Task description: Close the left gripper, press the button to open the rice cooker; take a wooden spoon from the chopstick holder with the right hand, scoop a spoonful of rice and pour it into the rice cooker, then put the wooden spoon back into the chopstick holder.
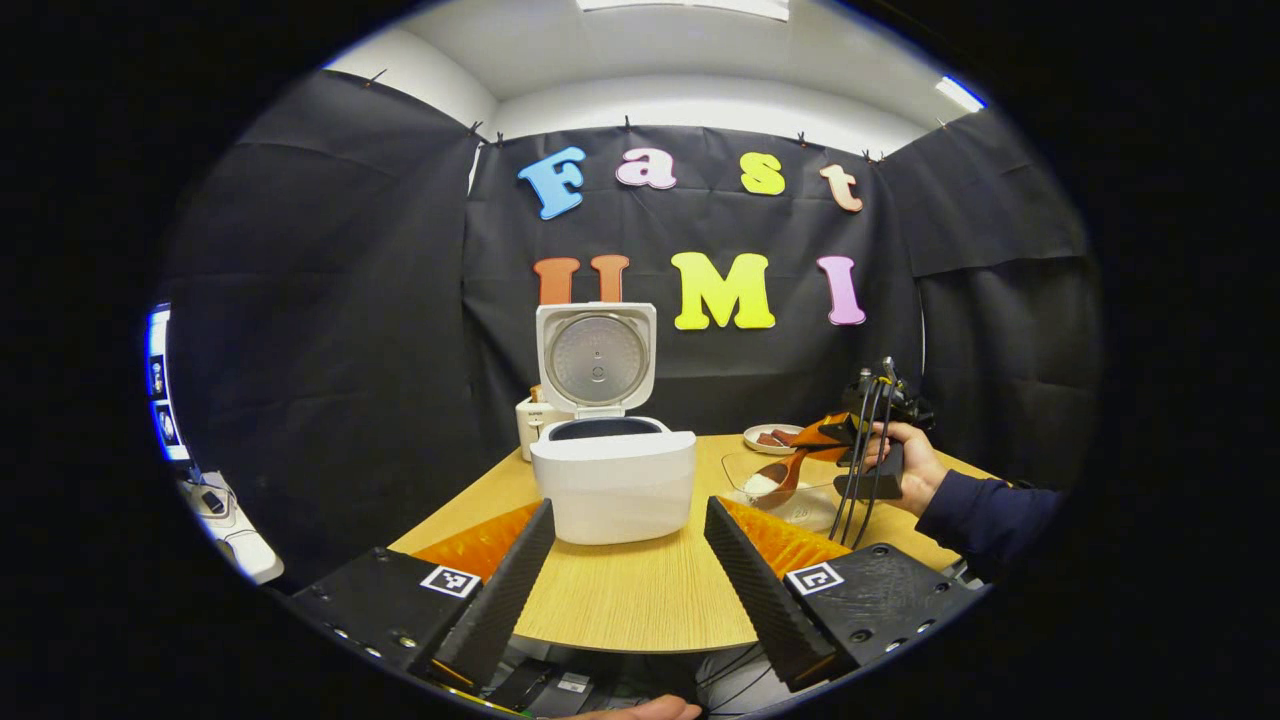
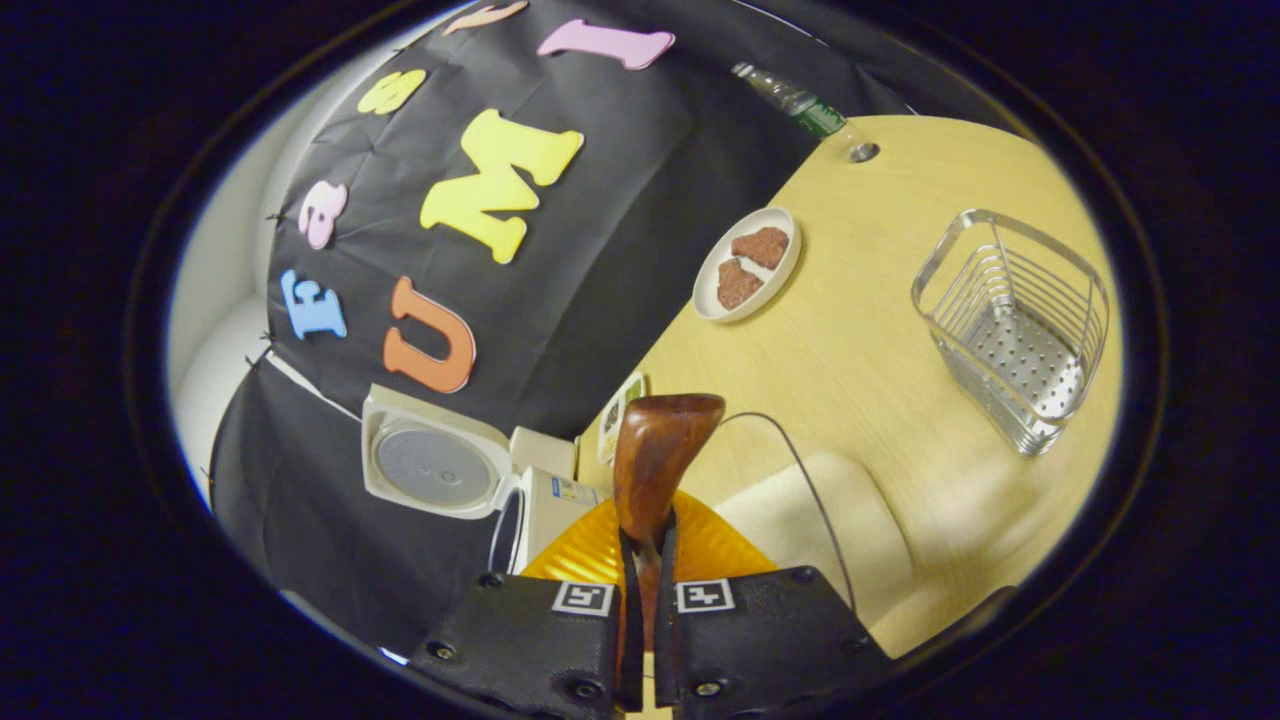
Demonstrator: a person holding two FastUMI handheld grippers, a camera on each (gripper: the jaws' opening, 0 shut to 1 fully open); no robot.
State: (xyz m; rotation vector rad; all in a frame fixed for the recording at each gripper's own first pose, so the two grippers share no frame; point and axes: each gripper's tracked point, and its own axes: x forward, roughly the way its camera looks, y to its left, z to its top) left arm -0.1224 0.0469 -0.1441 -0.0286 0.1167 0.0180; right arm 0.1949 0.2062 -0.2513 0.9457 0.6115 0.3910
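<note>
The wooden spoon [image 2: 655, 470] stands between the jaws of the right gripper [image 2: 645, 610], which are closed tightly on its handle. In the left gripper view its bowl points down into a clear container [image 1: 790, 490] with white rice [image 1: 762, 484]. The spoon is dark brown and glossy. The left gripper [image 1: 628, 560] has its jaws wide apart and holds nothing; the white rice cooker [image 1: 612, 478] stands on the desk [image 1: 640, 590] just beyond them, its lid [image 1: 597, 358] upright and open. Near the spoon are a small plate [image 2: 748, 264] with two brown pieces and an empty wire chopstick holder [image 2: 1015, 330]. A bottle [image 2: 795, 100] lies at the far edge.
</note>
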